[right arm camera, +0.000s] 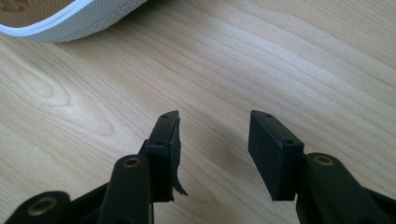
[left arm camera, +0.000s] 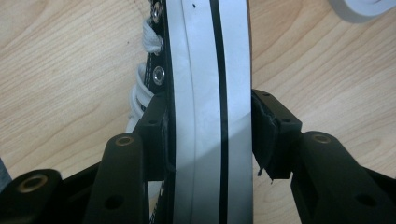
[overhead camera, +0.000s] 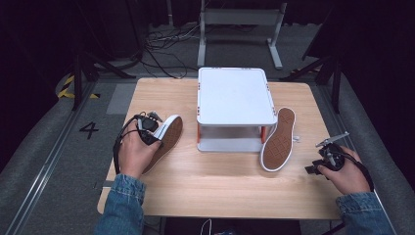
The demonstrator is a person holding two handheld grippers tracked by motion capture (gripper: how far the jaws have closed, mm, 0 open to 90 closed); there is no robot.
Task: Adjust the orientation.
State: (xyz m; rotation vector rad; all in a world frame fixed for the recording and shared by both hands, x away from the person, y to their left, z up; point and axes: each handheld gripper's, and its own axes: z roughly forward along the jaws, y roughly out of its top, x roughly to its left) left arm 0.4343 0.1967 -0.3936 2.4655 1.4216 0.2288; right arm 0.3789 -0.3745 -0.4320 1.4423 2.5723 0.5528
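Observation:
A black sneaker point(overhead camera: 168, 138) with a white rubber edge and a tan sole lies on its side at the table's left. My left gripper point(overhead camera: 147, 130) is shut on it. In the left gripper view the pads point(left arm camera: 156, 135) press both sides of that sneaker's white sole band point(left arm camera: 205, 70), and white laces point(left arm camera: 140, 88) show on the left. A second sneaker point(overhead camera: 279, 139) leans sole-out against the right side of the white stand point(overhead camera: 235, 95). My right gripper point(overhead camera: 329, 157) rests at the table's right edge. Its jaws point(right arm camera: 215, 116) are open over bare wood, with the second sneaker's sole edge point(right arm camera: 70, 18) beyond them.
The white two-level stand sits in the middle back of the wooden table point(overhead camera: 220, 191). Bare wood lies in front of it between my two hands. Cables and a metal frame point(overhead camera: 240, 19) stand on the floor beyond the table.

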